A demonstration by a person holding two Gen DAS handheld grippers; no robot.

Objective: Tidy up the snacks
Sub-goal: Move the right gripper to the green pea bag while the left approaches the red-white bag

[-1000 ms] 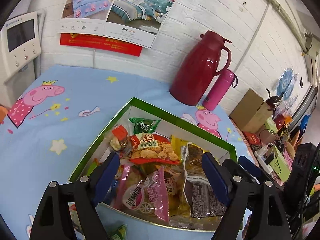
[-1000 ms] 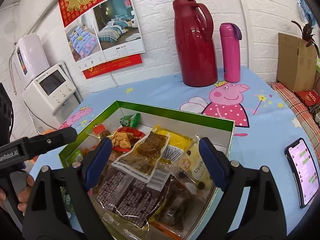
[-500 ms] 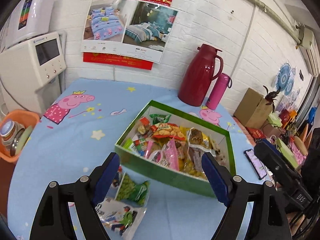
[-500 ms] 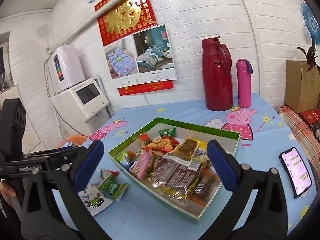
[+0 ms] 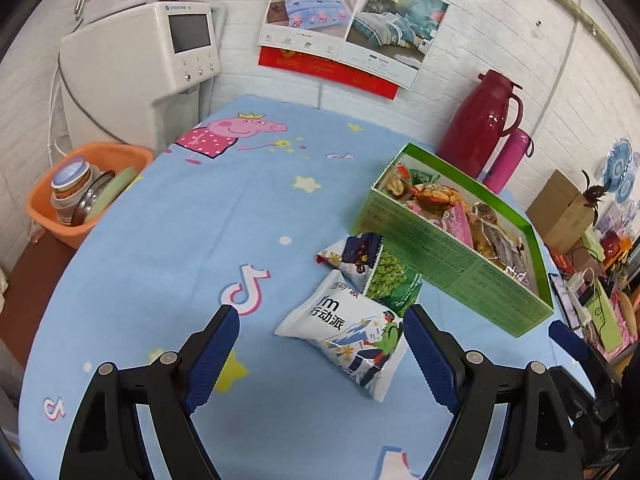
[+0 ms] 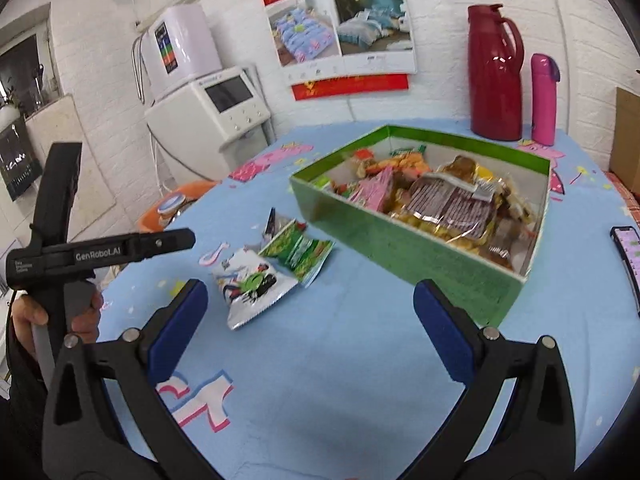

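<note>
A green cardboard box (image 5: 456, 256) (image 6: 404, 240) full of several wrapped snacks sits on the blue cartoon tablecloth. Three loose packets lie beside its near-left side: a white pouch with a hiker picture (image 5: 344, 332) (image 6: 252, 284), a green pea packet (image 5: 390, 280) (image 6: 298, 250), and a white-and-navy packet (image 5: 352, 250). My left gripper (image 5: 322, 354) hangs open just in front of the white pouch, holding nothing. My right gripper (image 6: 310, 322) is open and empty, near the box's front corner. In the right wrist view the left gripper's body (image 6: 100, 252) and the hand holding it show at the left.
A red thermos jug (image 5: 478, 124) (image 6: 494, 76) and a pink bottle (image 5: 510, 162) (image 6: 544, 100) stand behind the box by the wall. A phone (image 6: 628, 256) lies at the right edge. An orange basin of bowls (image 5: 86, 192) sits beyond the table's left edge, beside a white appliance (image 5: 144, 68).
Both grippers have pulled back from over the box and swung left. The loose packets on the cloth have come into view in front of them. Both stay open.
</note>
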